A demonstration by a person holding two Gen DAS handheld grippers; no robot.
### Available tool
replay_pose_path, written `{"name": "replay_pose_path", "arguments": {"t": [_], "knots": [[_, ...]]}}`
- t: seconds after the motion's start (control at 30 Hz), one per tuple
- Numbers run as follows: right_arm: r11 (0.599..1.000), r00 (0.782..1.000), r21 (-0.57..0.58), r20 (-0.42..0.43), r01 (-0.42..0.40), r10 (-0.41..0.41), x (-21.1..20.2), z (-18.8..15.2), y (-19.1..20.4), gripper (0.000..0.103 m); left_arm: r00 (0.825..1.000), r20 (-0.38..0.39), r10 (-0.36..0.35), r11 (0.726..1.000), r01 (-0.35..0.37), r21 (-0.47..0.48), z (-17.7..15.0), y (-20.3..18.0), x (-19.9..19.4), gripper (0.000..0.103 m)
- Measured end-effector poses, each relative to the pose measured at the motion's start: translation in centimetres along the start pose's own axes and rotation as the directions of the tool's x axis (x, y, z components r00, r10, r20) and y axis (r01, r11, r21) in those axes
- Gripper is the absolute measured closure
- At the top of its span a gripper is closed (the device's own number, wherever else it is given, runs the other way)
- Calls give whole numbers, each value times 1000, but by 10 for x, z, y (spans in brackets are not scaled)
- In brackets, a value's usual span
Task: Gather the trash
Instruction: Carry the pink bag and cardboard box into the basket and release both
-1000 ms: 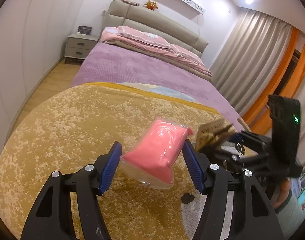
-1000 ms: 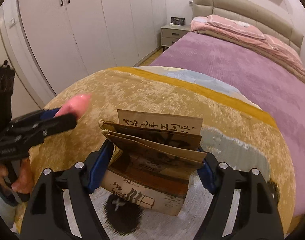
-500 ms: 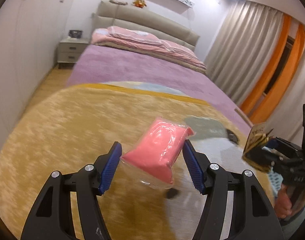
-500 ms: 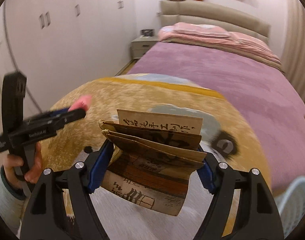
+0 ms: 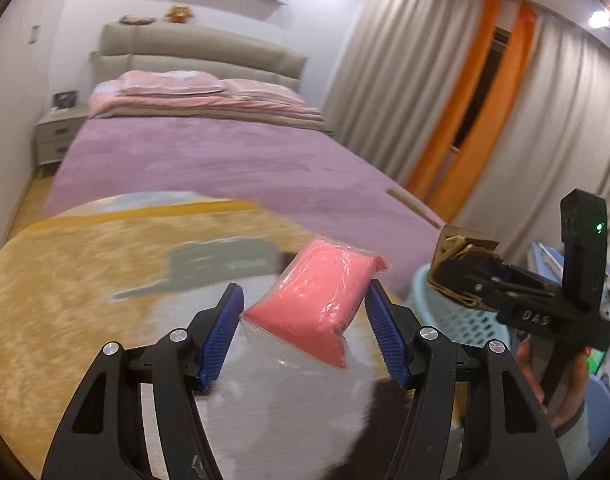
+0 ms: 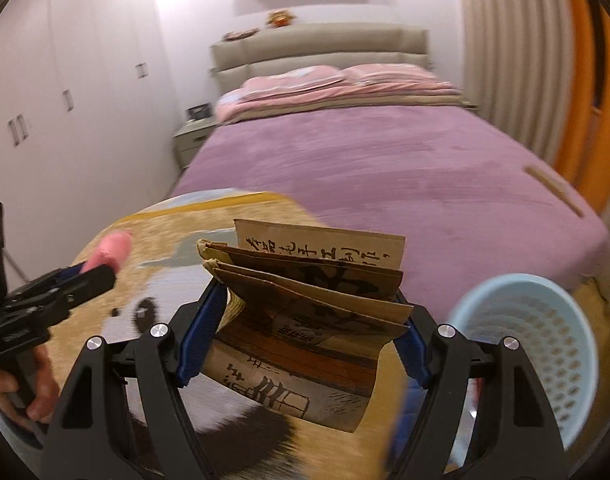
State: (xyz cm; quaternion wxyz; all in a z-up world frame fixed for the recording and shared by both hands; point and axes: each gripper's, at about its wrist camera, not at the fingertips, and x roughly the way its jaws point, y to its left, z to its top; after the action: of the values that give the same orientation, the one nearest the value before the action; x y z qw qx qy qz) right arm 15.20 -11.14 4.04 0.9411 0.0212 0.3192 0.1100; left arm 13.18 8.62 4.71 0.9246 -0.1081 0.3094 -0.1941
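Observation:
A pink packet point(image 5: 321, 296) in clear plastic hangs between the blue pads of my left gripper point(image 5: 305, 290), which is shut on it above the rug. My right gripper point(image 6: 311, 296) is shut on a folded brown paper bag point(image 6: 313, 320) printed with black characters. A light blue perforated basket point(image 6: 545, 344) stands on the floor just right of the right gripper. In the left wrist view the basket point(image 5: 461, 320) sits behind the right gripper point(image 5: 453, 276) and its paper bag point(image 5: 461, 240). The right wrist view shows the left gripper point(image 6: 85, 276) at the left, with the pink packet point(image 6: 113, 244) sticking out.
A round yellow rug point(image 5: 65, 280) with a grey, white and black animal pattern lies underfoot. A bed point(image 6: 385, 168) with a purple cover fills the middle. White wardrobes point(image 6: 65, 80) and a nightstand point(image 6: 193, 136) stand left, grey and orange curtains point(image 5: 465, 100) right.
Both grippers have swung to the right over the rug, each keeping its load. The light blue basket has come into view at the right of both views.

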Motion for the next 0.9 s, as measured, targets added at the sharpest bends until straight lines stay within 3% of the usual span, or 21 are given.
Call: {"name": "replay_pose_path", "arguments": {"t": [0.27,0.5,0.6,0.83,0.9], "knots": [[982,992,138,14,125,-129,-33,-15,-88,30,994,-61,-91,991,97,96,11,-97,55,42],[944,980,263,-51,200,-194,-35,-33,-155,30,973,-170,-153,978,175,118,4,-157,118,42],[915,967,315,-109,252,-229,-28,-47,-182,30,961,-221,-164,975,192,110,-5,-174,143,42],[875,957,391,-165,286,-239,-18,-59,-214,29,946,-279,-164,972,202,116,-16,-197,177,41],[870,956,401,-176,288,-236,-15,-60,-221,25,946,-280,-165,973,202,109,-16,-203,182,35]]}}
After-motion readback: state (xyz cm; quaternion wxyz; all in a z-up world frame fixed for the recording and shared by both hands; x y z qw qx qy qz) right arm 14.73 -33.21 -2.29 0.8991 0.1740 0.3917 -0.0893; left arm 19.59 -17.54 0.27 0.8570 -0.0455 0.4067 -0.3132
